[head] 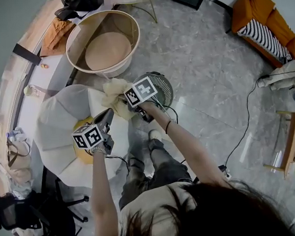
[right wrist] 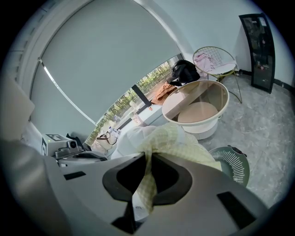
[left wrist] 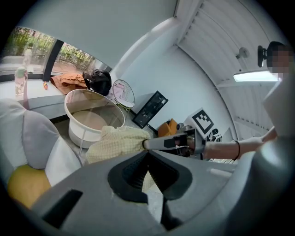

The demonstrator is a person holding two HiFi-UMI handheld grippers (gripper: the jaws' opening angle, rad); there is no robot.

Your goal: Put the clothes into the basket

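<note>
**Head view.** The right gripper point(head: 125, 99) is clamped on a pale yellow checked cloth garment point(head: 113, 89), which bunches around and ahead of its jaws. The left gripper point(head: 107, 115) sits just beside it, with its tips at the lower edge of the same garment. A large round cream basket with a tan floor point(head: 116, 69) lies ahead of both grippers and apart from them, its bottom bare. Beneath the grippers is a white padded seat point(head: 60, 115). A round grey-green floor fan point(head: 164, 87) stands off to the right gripper's outer side.

**Left gripper view.** The left gripper's point(left wrist: 147, 153) jaws are drawn narrow, and a thin strip of the garment point(left wrist: 117, 143) appears pinched between the pads. The rest of it heaps just past the tips, where the right gripper point(left wrist: 150, 144) bites it from the right. The basket point(left wrist: 80, 133) stands beyond the garment, ahead and to the left.

**Right gripper view.** The right gripper's point(right wrist: 148, 159) jaws are nearly together on a fold of the garment point(right wrist: 179, 143) that runs down between them. The basket point(right wrist: 203, 131) is ahead and to the right, past the cloth.

The step in hand looks like the carry: the garment is held up in both grippers but is not yet over the basket. The next move calls for taking both grippers past the near rim until the cloth hangs over the tan floor. Both pairs of jaws should then part together, so that no corner catches and drags back over the rim.
</note>
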